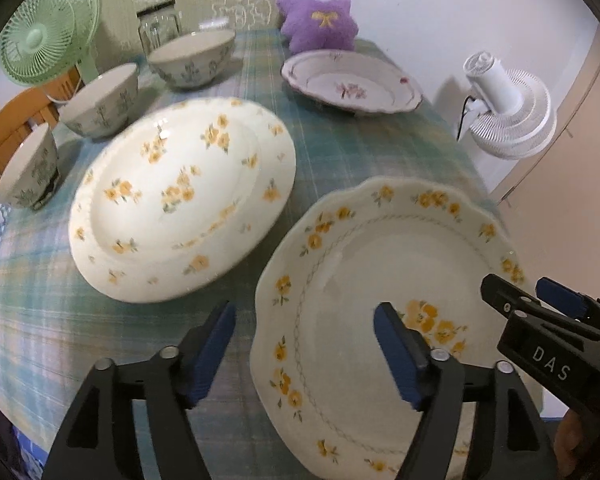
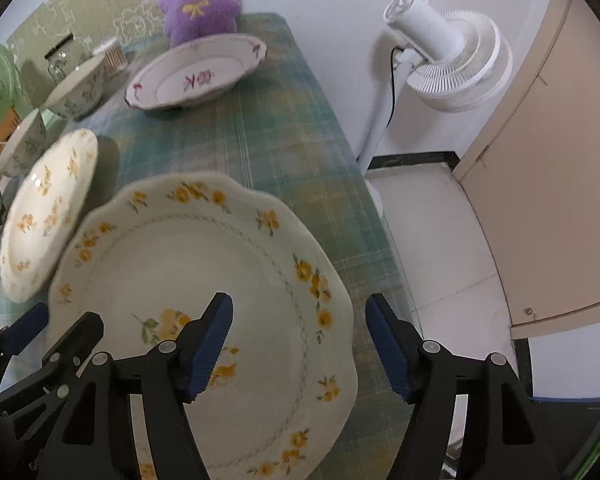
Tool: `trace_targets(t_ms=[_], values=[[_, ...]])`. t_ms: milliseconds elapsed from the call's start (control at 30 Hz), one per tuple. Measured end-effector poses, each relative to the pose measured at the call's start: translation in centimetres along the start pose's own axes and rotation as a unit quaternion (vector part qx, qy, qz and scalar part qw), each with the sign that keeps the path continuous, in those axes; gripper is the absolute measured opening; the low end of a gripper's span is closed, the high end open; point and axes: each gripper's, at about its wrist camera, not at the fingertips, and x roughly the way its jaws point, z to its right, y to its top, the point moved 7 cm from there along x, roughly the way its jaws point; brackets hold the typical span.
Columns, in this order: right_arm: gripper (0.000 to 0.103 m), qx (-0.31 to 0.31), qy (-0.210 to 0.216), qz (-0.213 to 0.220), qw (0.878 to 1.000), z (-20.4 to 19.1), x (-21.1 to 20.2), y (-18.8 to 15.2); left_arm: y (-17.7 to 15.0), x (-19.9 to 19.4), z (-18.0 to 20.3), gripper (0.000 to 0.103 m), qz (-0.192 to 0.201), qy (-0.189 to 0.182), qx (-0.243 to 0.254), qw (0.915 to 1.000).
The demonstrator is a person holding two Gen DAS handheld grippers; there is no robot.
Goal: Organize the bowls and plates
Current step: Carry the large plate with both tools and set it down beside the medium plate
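- Nearest the left wrist camera, the left gripper (image 1: 305, 354) stands with its jaws wide apart, straddling the left rim of the scalloped plate (image 1: 364, 280); one blue pad hangs over the plate's well, the other over the plaid tablecloth (image 1: 340, 148), and neither presses on the rim.
- Likewise the right gripper (image 2: 299, 346) has its jaws wide, straddling the plate's right rim: its left pad sits above the well, its right pad beyond the rim and the table edge, with nothing clamped.
- Between the two tools, the scalloped plate, cream with yellow flowers, lies on the cloth at the near right of the table.
- Just beyond the left gripper's jaws, to their left, lies the round yellow-flowered plate (image 1: 180, 200), just beside the scalloped one.
- Farther left of those jaws stand three patterned bowls (image 1: 100, 104) in a row, receding along the table's left side.
- Beyond the jaws, far ahead, a pink-flowered plate (image 1: 352, 80) rests before a purple plush toy (image 1: 320, 12).
- Off the table, a green fan (image 1: 48, 28) stands far left and a white fan (image 1: 508, 108) far right.
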Motion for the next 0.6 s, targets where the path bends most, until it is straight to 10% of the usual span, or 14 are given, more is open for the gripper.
trace_targets(t_ms=[600], values=[[0.076, -0.033, 0.015, 0.045, 0.998, -9.7, -4.7, 2.5, 3.4, -3.7, -8.5, 0.078, 0.048, 0.020, -0.011, 0.9986]])
